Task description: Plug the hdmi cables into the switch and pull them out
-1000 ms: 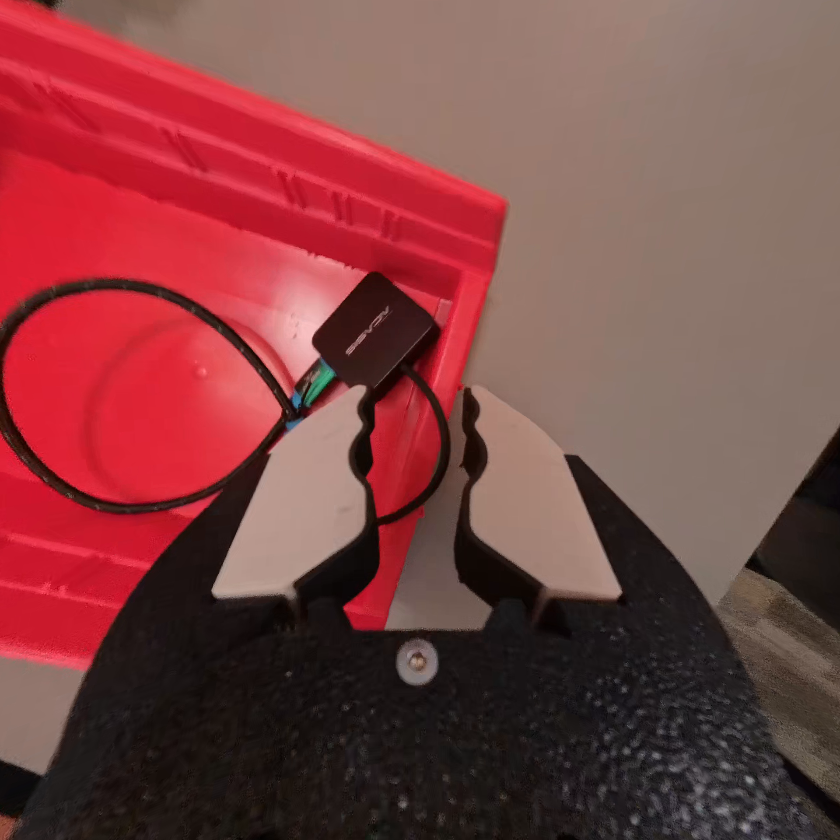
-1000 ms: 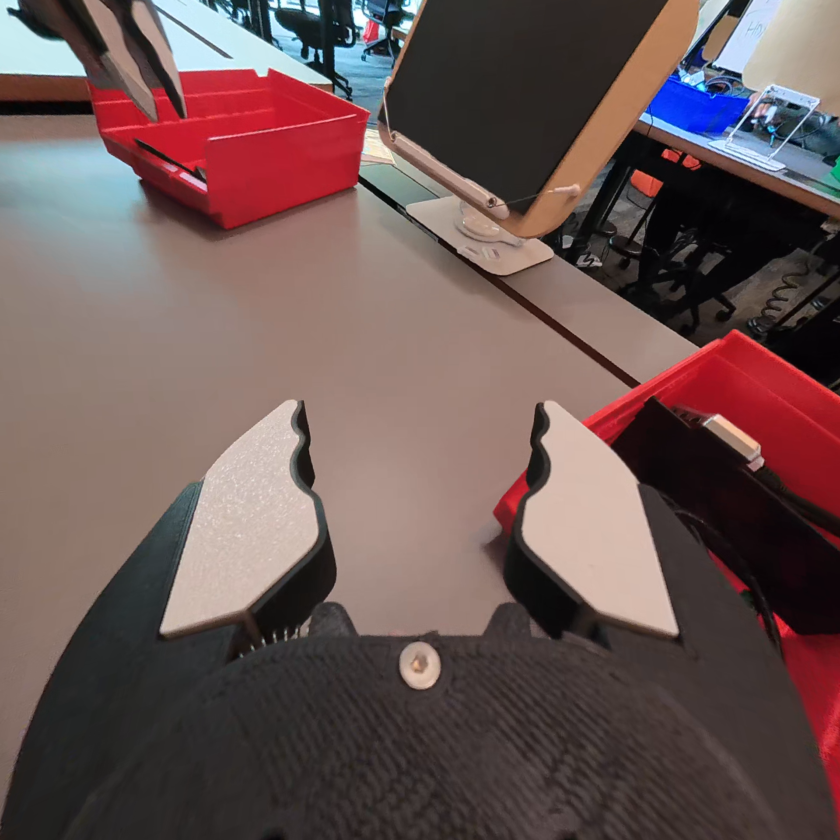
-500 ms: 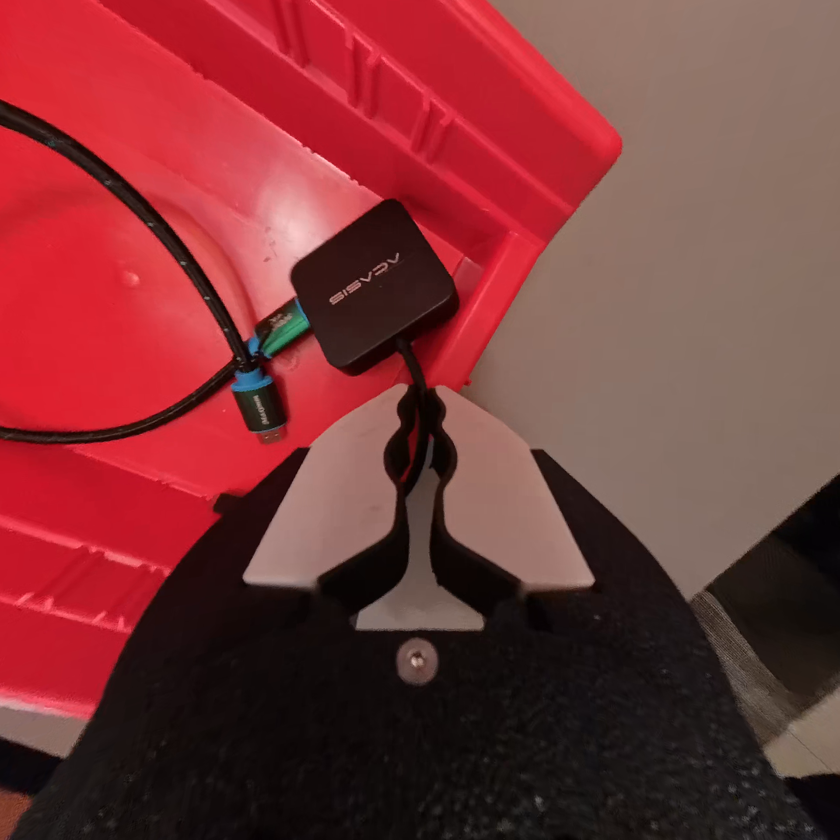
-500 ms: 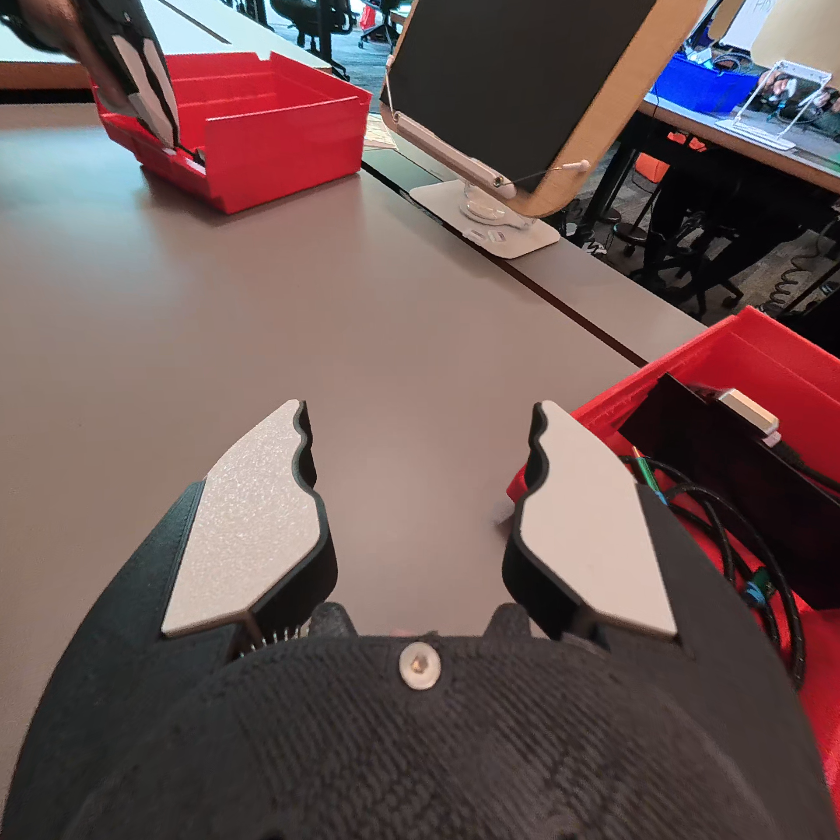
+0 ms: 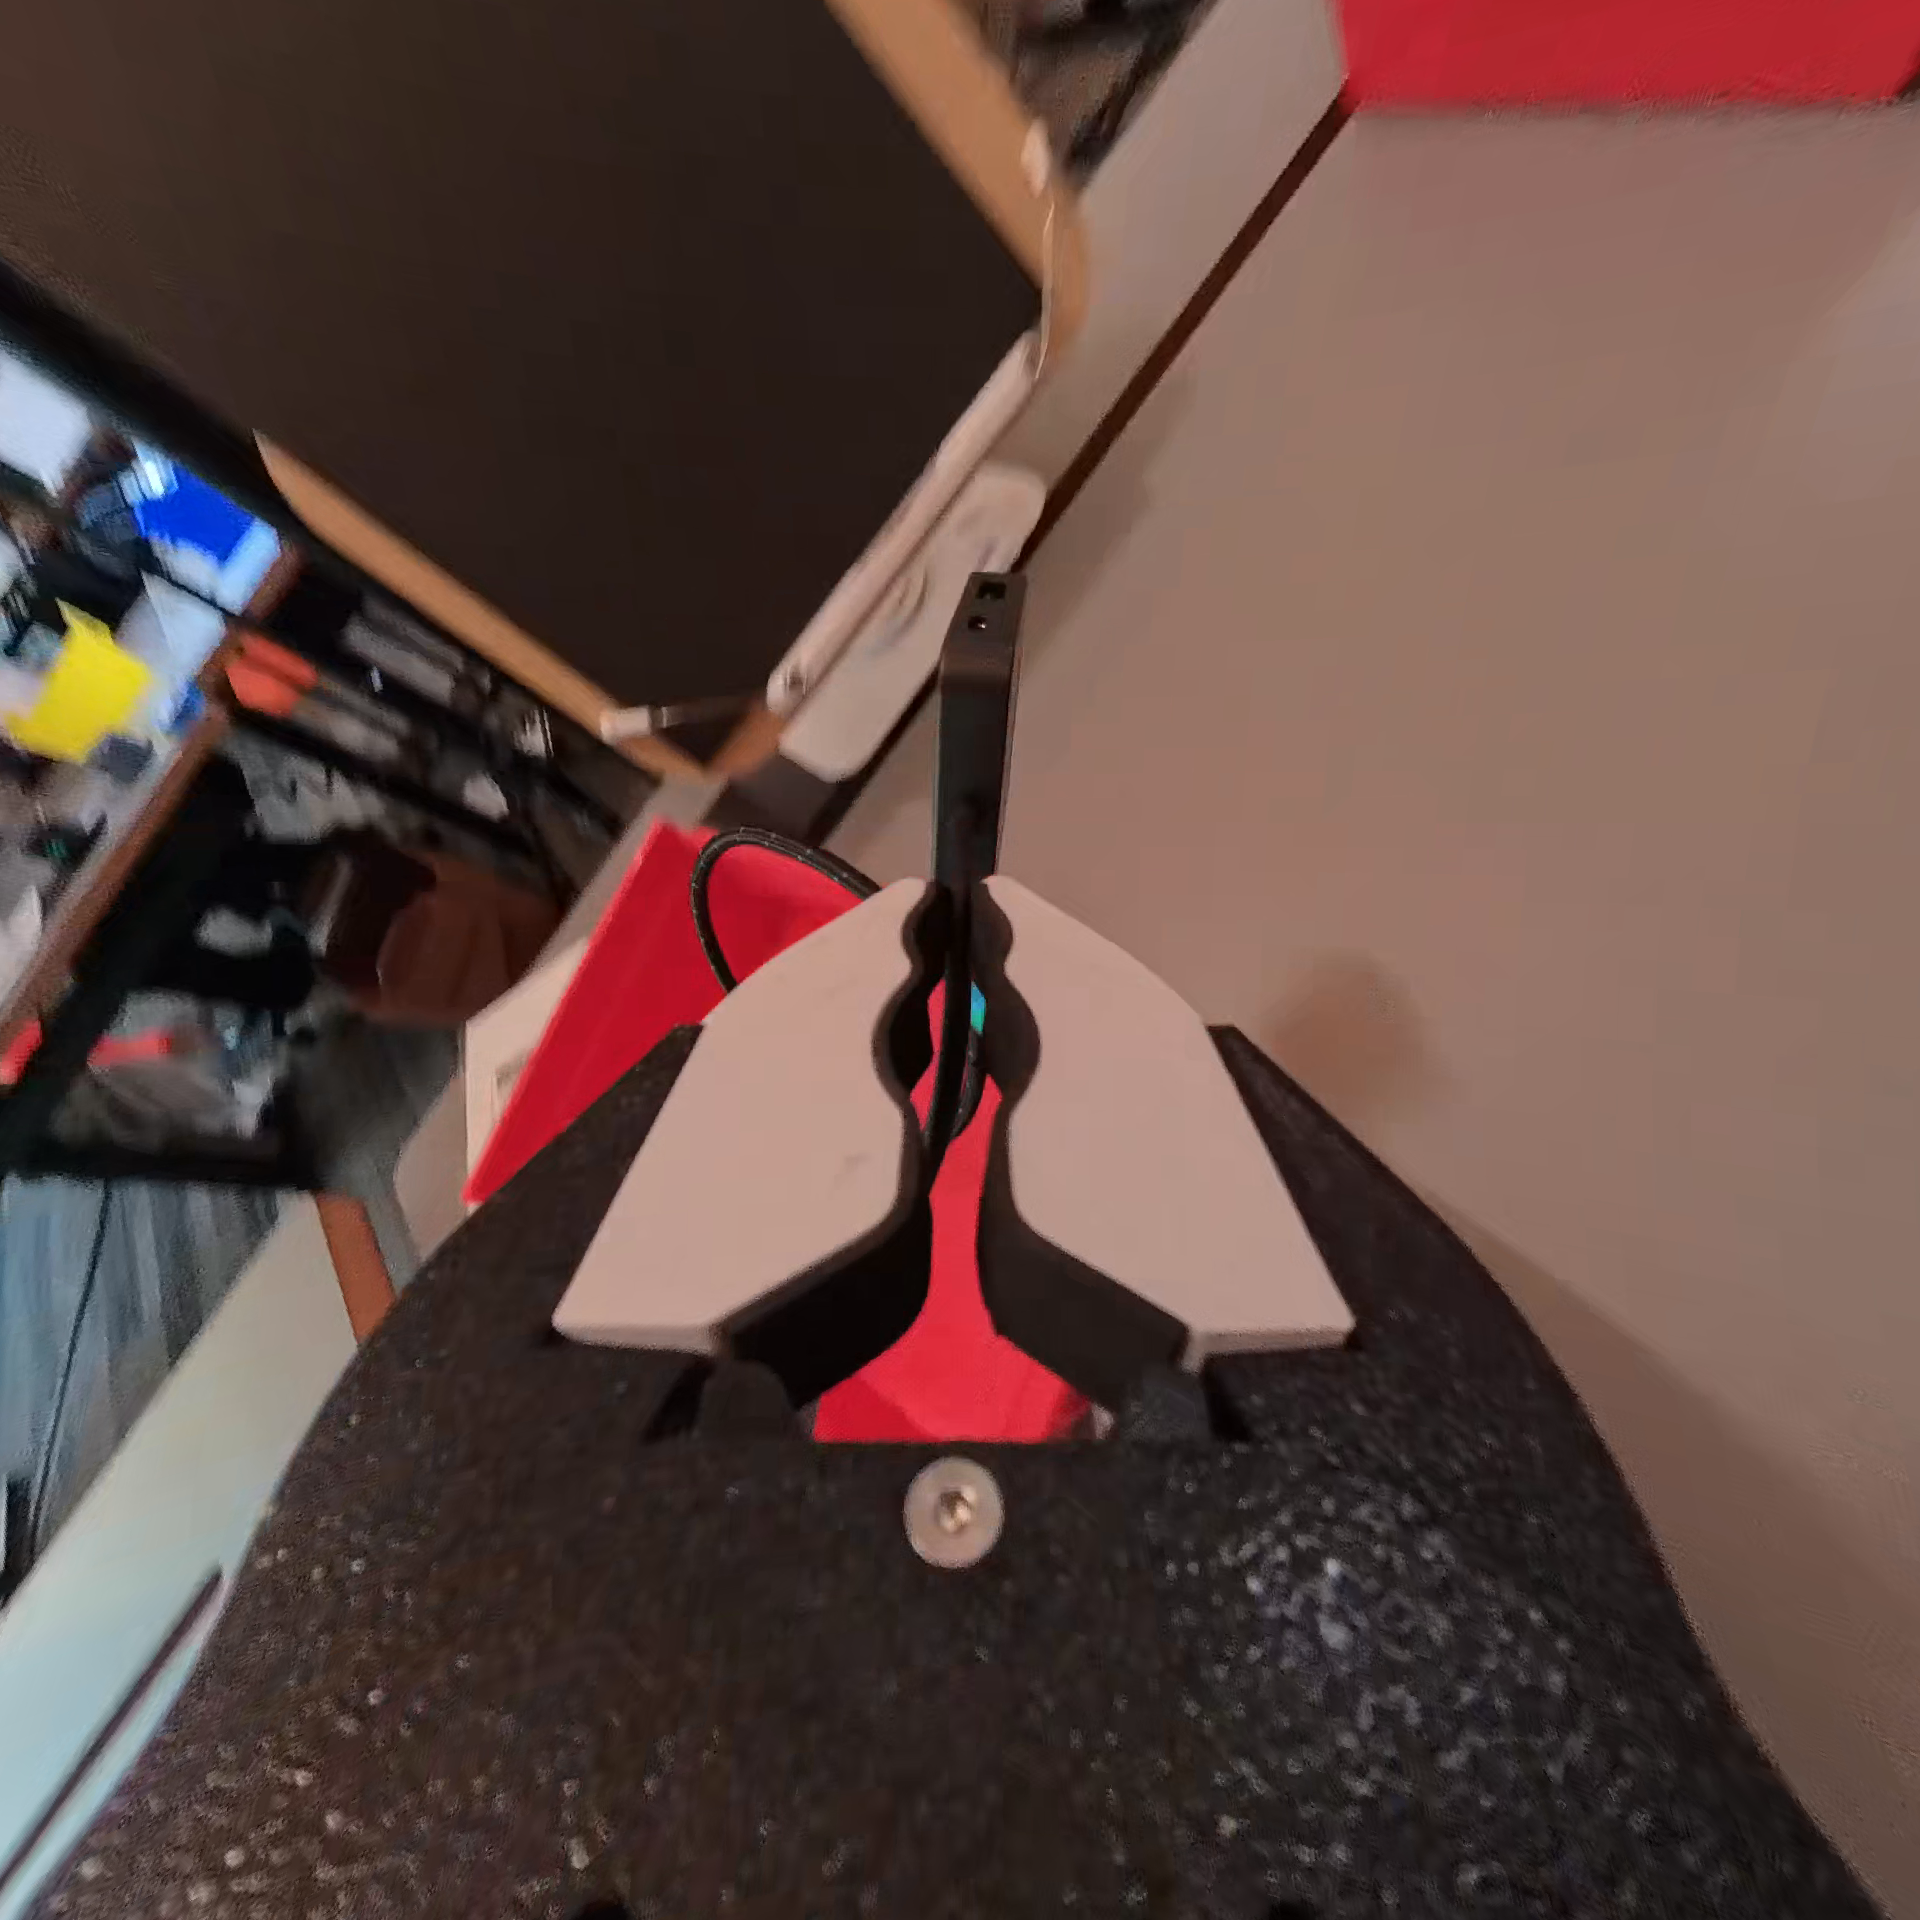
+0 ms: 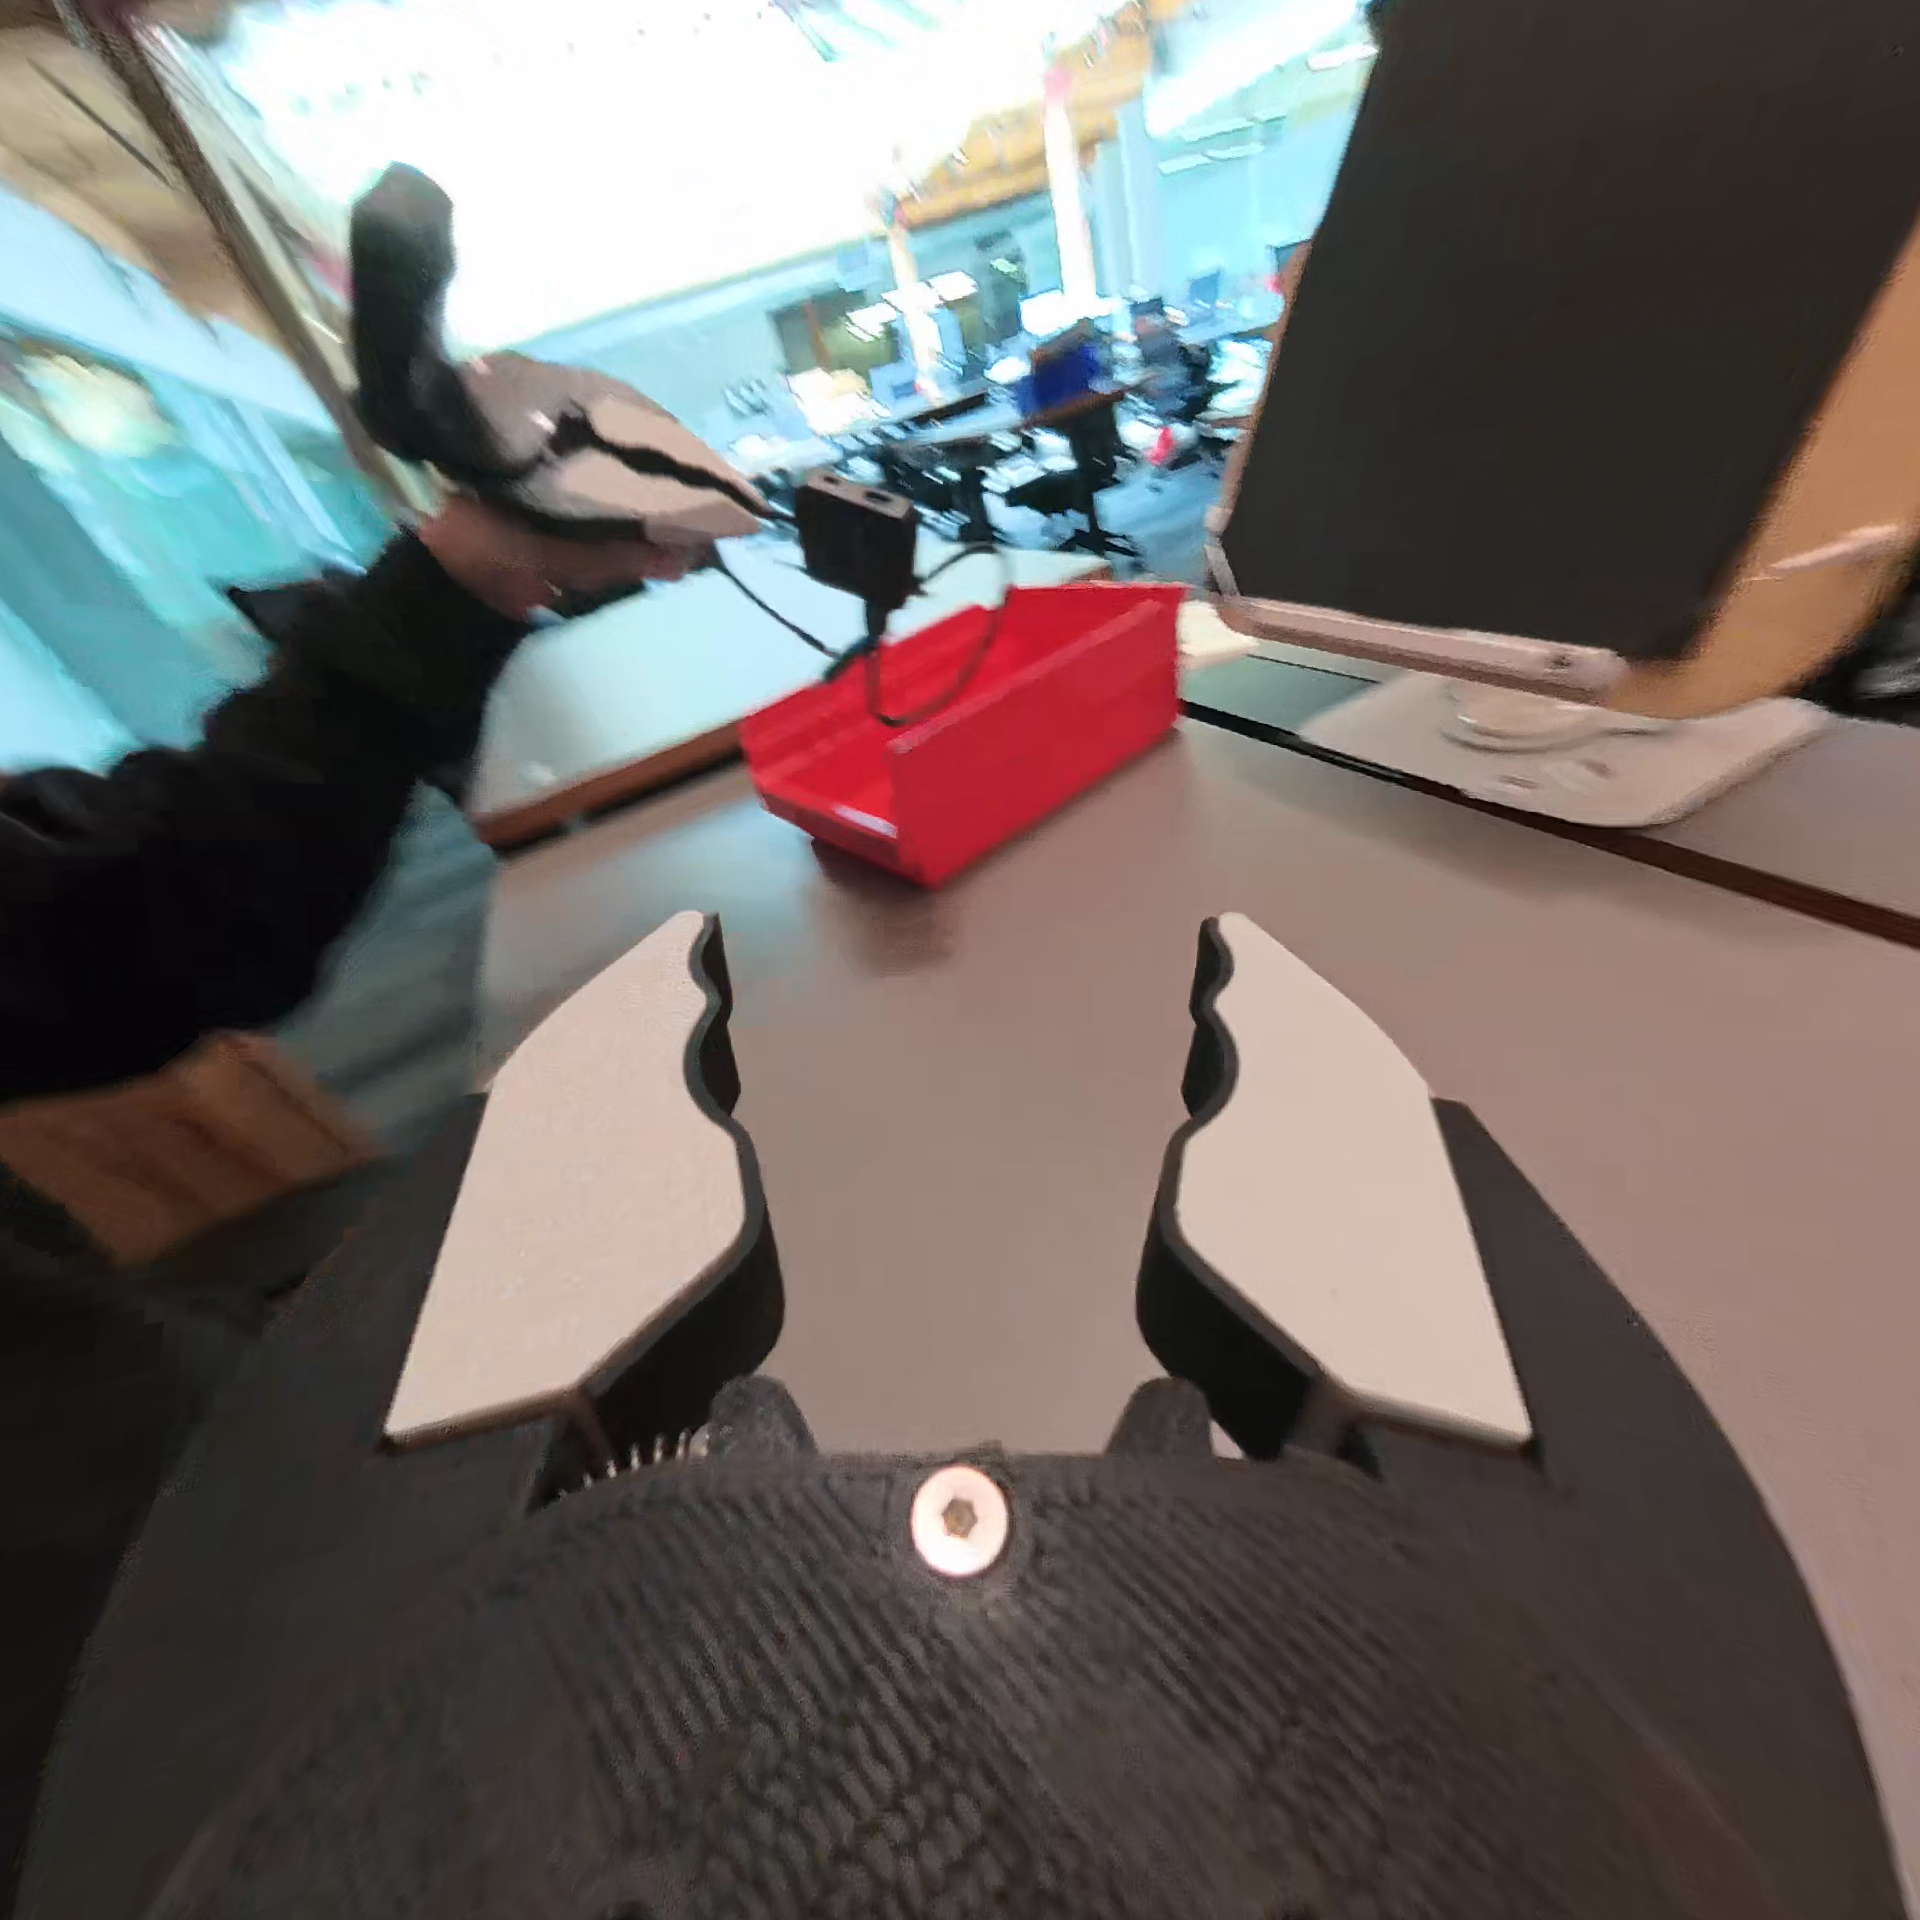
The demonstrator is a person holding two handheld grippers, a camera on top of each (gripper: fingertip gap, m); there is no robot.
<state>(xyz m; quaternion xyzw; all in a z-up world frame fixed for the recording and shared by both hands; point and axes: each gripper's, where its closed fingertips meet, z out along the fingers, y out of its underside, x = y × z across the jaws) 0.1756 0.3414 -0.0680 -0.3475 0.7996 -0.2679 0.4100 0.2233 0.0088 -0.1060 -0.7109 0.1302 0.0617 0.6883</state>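
My left gripper (image 5: 956, 896) is shut on the thin black lead of the black HDMI switch (image 5: 982, 707), which stands edge-on just beyond the fingertips, lifted off the table. In the right wrist view the left gripper (image 6: 727, 509) holds the switch (image 6: 857, 540) in the air above a red bin (image 6: 966, 748). A black cable (image 6: 914, 675) hangs from the switch into that bin. A braided cable loop (image 5: 717, 904) shows over the bin (image 5: 644, 997) below my left fingers. My right gripper (image 6: 958, 925) is open and empty, low over the table.
A dark screen on a white stand (image 6: 1610, 312) stands at the table's right side and also fills the upper left wrist view (image 5: 520, 312). A second red bin (image 5: 1621, 52) sits farther along the grey table (image 5: 1455, 727). A black-sleeved arm (image 6: 208, 810) reaches across on the left.
My left gripper, shut on the switch's lead, has lifted the switch out of the red bin into the air. My right gripper has swung left away from the near red bin, still open.
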